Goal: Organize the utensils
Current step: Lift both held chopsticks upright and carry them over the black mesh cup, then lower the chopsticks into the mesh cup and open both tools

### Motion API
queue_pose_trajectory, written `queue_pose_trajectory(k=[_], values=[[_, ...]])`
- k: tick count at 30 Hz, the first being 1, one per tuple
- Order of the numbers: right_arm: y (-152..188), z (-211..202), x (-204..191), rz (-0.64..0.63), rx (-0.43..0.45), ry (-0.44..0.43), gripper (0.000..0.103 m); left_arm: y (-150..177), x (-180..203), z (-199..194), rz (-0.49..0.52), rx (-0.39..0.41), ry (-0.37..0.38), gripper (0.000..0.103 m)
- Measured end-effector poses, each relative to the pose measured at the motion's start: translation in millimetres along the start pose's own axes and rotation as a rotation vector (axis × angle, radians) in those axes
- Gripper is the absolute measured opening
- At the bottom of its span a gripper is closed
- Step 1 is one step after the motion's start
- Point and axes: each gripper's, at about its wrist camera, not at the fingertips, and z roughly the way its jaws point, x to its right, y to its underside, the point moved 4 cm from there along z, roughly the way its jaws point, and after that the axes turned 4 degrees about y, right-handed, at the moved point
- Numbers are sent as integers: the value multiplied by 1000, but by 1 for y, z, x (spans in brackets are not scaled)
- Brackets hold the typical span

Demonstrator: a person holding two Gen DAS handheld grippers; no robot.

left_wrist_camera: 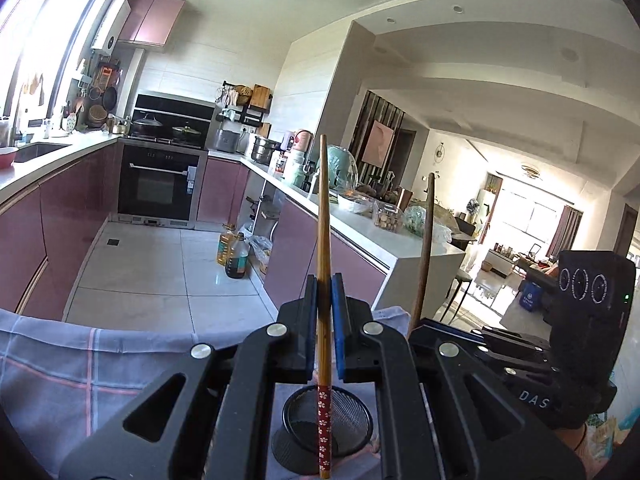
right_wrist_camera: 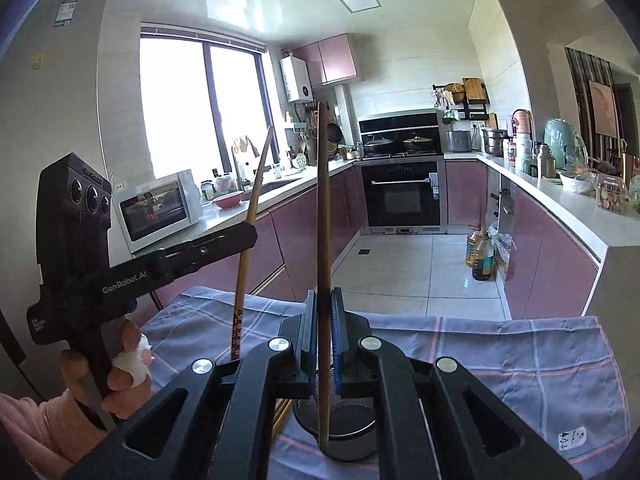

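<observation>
Left wrist view showed the left gripper (left_wrist_camera: 325, 292) clamping a flower-patterned chopstick (left_wrist_camera: 323, 280) upright over the mesh utensil holder (left_wrist_camera: 327, 420) at six o'clock, apparently for dropping in, while the right gripper (right_wrist_camera: 324, 304) likewise pinched a darker chopstick (right_wrist_camera: 323, 260).

Both wrist cams are looking out along their own fingers across the kitchen, sitting right above the checked cloth (left_wrist_camera: 80, 364). Left one is facing the oven (left_wrist_camera: 160, 184) and living room, right one the window (right_wrist_camera: 200, 108) (oven and mesh holder (right_wrist_camera: 340, 420) are showing in both).
</observation>
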Motion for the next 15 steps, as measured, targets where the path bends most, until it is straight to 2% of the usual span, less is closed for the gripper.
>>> queue_pose_trajectory(k=[8, 15], values=[[3, 20, 14, 16, -13, 13, 5, 24, 6, 66, 14, -22, -71, 8], [35, 48, 13, 11, -171, 15, 5, 70, -4, 97, 59, -130, -109, 8]])
